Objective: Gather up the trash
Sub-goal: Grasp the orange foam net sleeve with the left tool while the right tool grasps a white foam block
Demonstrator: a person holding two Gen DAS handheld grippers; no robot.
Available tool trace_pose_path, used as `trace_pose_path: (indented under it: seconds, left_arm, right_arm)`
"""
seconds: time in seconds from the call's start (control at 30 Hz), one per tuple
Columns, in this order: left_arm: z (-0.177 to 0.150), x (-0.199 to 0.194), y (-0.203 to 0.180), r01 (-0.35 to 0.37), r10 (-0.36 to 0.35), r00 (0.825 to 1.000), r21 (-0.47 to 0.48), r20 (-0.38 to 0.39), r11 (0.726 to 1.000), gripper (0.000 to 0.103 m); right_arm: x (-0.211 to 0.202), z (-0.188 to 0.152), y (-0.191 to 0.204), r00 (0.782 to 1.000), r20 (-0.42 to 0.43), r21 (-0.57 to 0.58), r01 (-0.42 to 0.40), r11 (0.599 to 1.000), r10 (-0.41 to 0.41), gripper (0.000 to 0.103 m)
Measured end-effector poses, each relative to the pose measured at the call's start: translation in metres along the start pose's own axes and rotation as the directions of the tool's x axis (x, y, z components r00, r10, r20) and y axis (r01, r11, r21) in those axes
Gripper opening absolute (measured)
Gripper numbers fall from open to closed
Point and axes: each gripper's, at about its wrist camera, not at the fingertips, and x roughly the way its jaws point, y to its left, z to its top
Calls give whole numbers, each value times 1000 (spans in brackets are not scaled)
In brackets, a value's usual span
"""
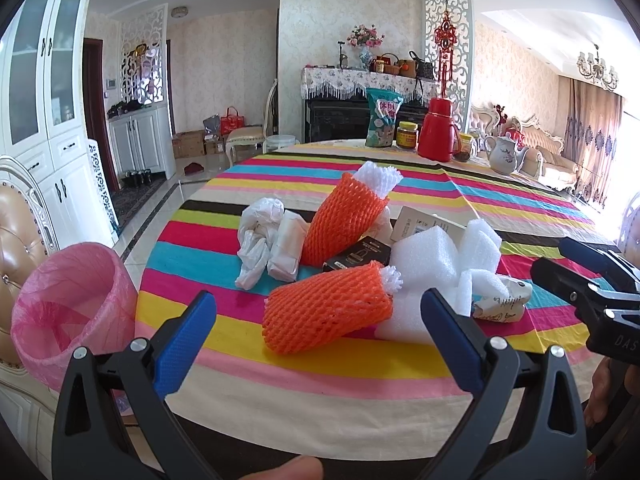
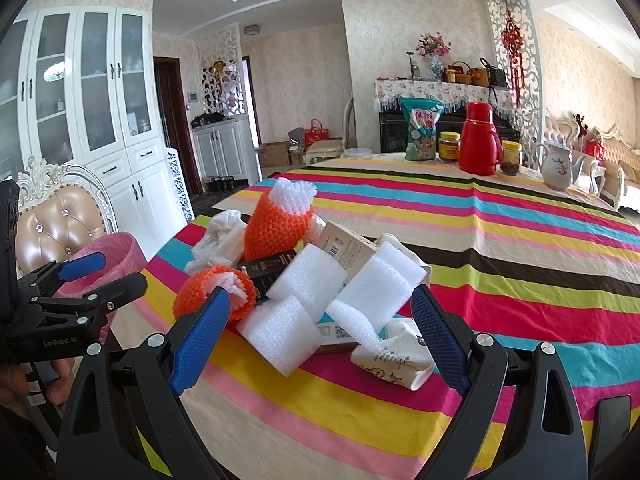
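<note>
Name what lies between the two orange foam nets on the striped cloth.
A small black box lies between the near orange net and far orange net, seen in the left wrist view.

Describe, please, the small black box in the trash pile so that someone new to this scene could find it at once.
Start at the striped tablecloth and find the trash heap near its front edge. Between the two orange foam nets, the upright one and the lying one, sits the black box. It is the only dark item there, with gold print, beside the white foam blocks.

Black box (image 1: 357, 255) half-buried under orange nets, its label unreadable
</note>
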Motion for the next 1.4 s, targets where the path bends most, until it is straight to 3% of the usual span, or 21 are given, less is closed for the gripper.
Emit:
trace_pose_path:
  seconds: [0.2, 0.5, 0.97, 1.1, 1.27, 1.4]
  left_arm:
    - [-4, 22, 12, 20, -25, 995, -52, -96, 998, 99]
    - [-7, 65, 28, 45, -69, 976, -118, -207, 992, 98]
    - [-8, 121, 35, 91, -142, 935, -168, -324, 982, 98]
    - [-9, 136, 37, 109, -170, 917, -184, -361, 977, 88]
    - [-8, 144, 35, 126, -180, 911, -164, -372, 978, 72]
    - [-7, 146, 36, 132, -182, 910, -156, -372, 979, 52]
  right_arm:
    - [18, -5, -18, 995, -90, 17, 45, 999, -43, 86]
    - [55, -20, -46, 970, -229, 42, 92, 995, -80, 86]
    - [78, -2, -39, 967, -245, -3, 65, 998, -64, 86]
    - [87, 3, -36, 966, -249, -17, 72, 997, -74, 86]
    - [98, 9, -39, 963, -260, 3, 73, 997, -69, 85]
    - [108, 9, -39, 960, -273, 22, 65, 998, -56, 75]
